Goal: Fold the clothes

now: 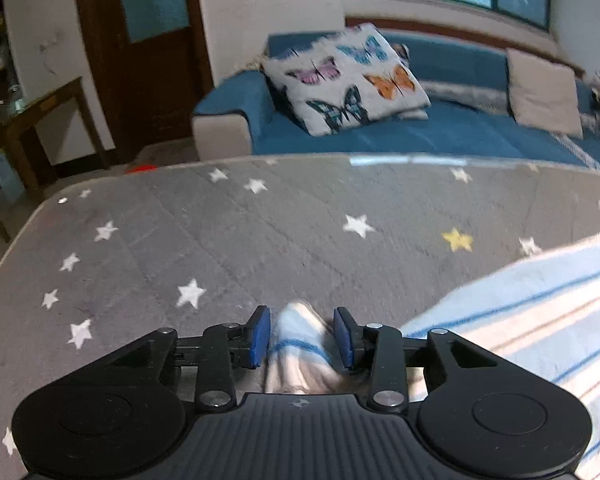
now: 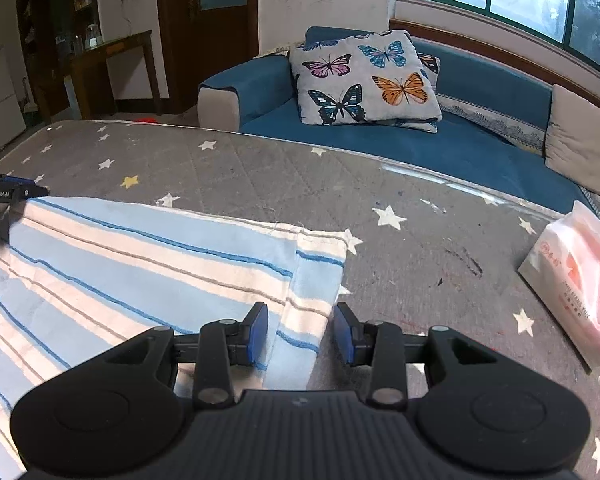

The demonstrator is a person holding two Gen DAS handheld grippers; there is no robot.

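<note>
The striped cloth (image 2: 148,256) lies on the star-printed grey mattress (image 2: 420,248), already doubled over once, its free edges running toward the mattress's far edge by the sofa.

The left hand-held gripper (image 1: 302,336) has a bunched corner of the cloth (image 1: 300,344) sitting between its blue pads (image 1: 260,334). The pads stand apart, with a gap on either side of the fabric, so it is not pinched. This view is blurred.

The right hand-held gripper (image 2: 300,334) hovers at the cloth's right-hand edge, also parted. Its left pad is over the fabric and its right pad is over bare mattress. Whether it touches the cloth cannot be told.

My judgement is that the main risk lies in the grasp on the left. If that gripper lifts without closing fully, the bunched corner will slip out and the fold will collapse. A pinch on the right that catches only the top layer would drag the layers askew. Uneven lifting by the two sides would skew the stripes. A wide sweep to the right could also knock the pink tissue pack (image 2: 580,280), which lies near the mattress's right edge.
</note>
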